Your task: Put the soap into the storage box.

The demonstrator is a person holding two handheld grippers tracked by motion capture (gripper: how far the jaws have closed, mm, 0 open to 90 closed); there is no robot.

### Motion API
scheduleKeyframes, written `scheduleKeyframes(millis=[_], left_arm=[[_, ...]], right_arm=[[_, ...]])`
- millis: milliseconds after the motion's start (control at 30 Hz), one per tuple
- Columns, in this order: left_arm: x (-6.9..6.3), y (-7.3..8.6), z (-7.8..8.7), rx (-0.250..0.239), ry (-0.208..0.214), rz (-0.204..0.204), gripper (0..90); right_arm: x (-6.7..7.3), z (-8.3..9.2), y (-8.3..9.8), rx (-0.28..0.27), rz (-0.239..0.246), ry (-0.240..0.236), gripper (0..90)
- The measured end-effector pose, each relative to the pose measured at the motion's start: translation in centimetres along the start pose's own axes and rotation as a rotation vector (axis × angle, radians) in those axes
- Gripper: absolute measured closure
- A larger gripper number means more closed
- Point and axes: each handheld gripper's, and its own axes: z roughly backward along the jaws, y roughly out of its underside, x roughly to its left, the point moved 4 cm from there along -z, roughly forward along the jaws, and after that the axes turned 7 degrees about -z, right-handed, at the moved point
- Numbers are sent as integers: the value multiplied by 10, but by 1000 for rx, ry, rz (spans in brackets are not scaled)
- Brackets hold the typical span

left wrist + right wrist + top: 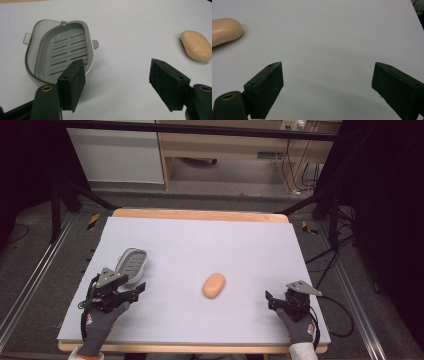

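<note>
Resting low on the worktop [200, 240], both hand-held grippers, left [134, 292] and right [272, 300], are spread and empty. Soap bar [214, 285] lies between them, soap dish [132, 264] just beside the left; the approach seems about to begin, likely needing a reach to the soap

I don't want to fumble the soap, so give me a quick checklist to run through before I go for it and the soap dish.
1. Left gripper open: ok, jaws spread wide with nothing between them.
2. Right gripper open: ok, jaws apart and holding nothing.
3. Soap free to grasp: ok, it lies alone on the table, apart from both grippers.
4. Soap dish ready to receive: ok, it sits flat, slotted tray up, nothing in it.
5. Left gripper clear of the dish: cannot tell, one jaw overlaps its near rim in the left gripper view.
6. Path from soap to dish: ok, only bare table between them.
</note>
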Motion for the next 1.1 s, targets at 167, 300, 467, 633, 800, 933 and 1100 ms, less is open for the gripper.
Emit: scheduleKeyframes(millis=[167,300,467,633,800,933,1100], left_arm=[[-6,-9,-6,-5,15,-11,270],[-12,-17,-9,-15,26,-21,269],[-19,-28,-13,-36,39,-18,265],[-26,-35,-18,-37,55,-27,263],[-33,-40,-24,-37,66,-31,261],[-38,-43,-28,-32,70,-46,260],[-43,-46,-31,-33,76,-49,258]], right_arm=[[0,0,0,4,-11,3,108],[0,0,1,3,-2,11,109],[0,0,1,3,-3,9,108],[0,-1,2,7,-4,12,108],[1,-1,2,9,-5,12,108],[1,-1,2,9,-5,11,108],[3,-2,2,11,4,12,107]])
